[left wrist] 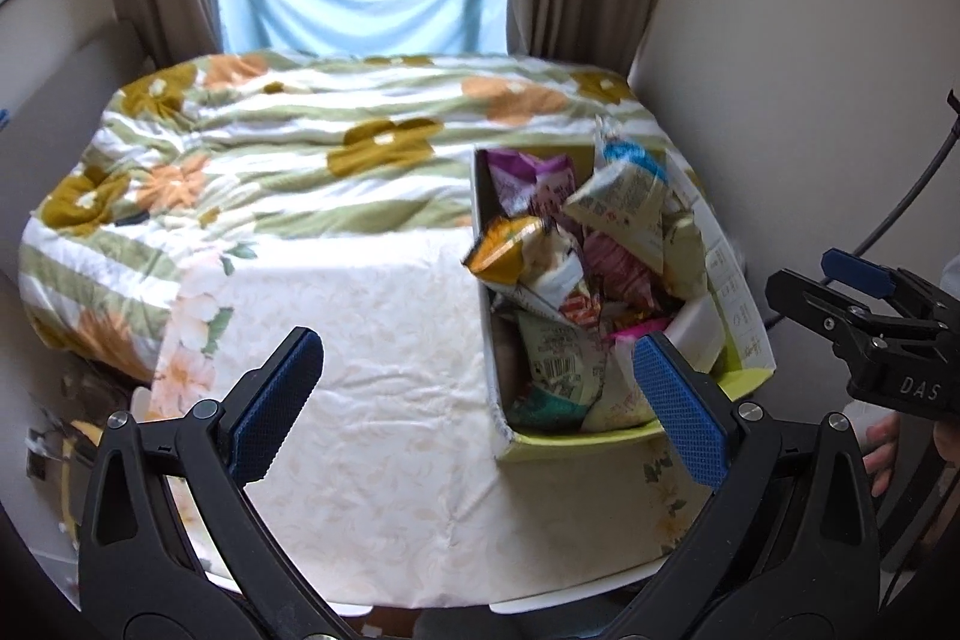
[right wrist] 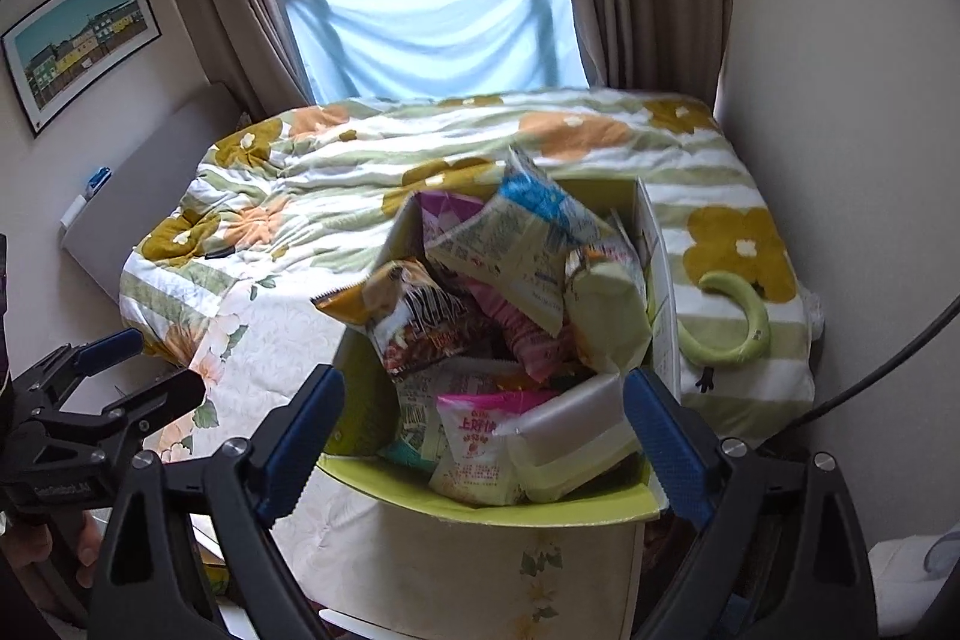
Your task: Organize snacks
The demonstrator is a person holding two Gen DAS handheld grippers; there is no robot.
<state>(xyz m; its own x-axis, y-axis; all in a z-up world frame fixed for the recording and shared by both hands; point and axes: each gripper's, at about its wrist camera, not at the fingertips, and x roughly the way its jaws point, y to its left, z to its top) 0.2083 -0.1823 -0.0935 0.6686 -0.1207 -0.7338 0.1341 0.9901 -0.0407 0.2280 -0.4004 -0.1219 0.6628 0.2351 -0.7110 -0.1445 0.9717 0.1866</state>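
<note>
Nearest the right wrist camera, my right claw point(right wrist: 480, 436) stands wide with nothing between its blue pads, poised over the near end of the snack box point(right wrist: 540, 511). My left claw point(left wrist: 474, 400) is likewise spread and empty, hanging above the bare white cloth of the table point(left wrist: 372, 400), to the left of the box. The box, a yellow-green carton, sits at the right side of the table and is heaped with packets: a pink-and-white packet point(right wrist: 474, 451) and a clear plastic tub point(right wrist: 570, 436) at the near end, an orange-and-dark bag point(right wrist: 414, 316) leaning over the left wall, a pale green bag with a blue top point(right wrist: 522, 244) standing tall at the far end. Beyond the table lies a bed with a flowered quilt point(left wrist: 270, 148). I judge the loading nearly finished, no loose snack showing on the table. The next move probably calls for pressing the overhanging bag down inside the walls.
</note>
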